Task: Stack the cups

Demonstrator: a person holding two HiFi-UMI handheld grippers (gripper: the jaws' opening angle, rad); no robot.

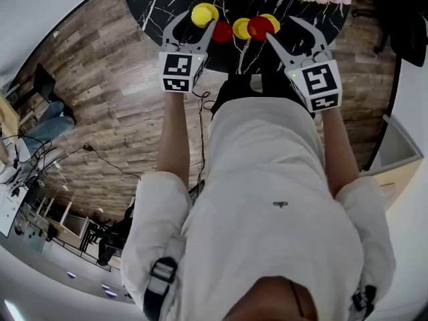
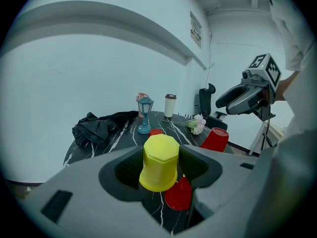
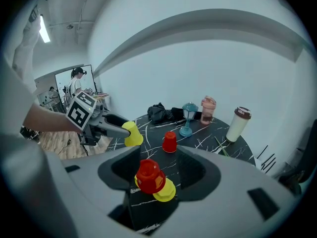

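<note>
The black marble table [image 1: 144, 5] fills the top of the head view, with the cups bunched near its near edge. My left tongs [image 1: 198, 17] are clenched on an upturned yellow cup [image 2: 159, 162], held in the air. My right tongs [image 1: 282, 27] are released, jaws apart around a red cup [image 3: 148, 176] sitting askew on a second yellow cup [image 3: 168, 193]. I reckon a nudge from either open jaw could topple that crooked pair and send it off the edge. The smooth tapered cup could also slip from my left grip.

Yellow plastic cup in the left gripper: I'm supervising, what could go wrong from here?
1. The left gripper holds the upside-down yellow plastic cup at its jaws' tips; it could slip.
2. The right gripper sits close, around a red plastic cup seemingly on another yellow cup; a swing could topple them.
</note>
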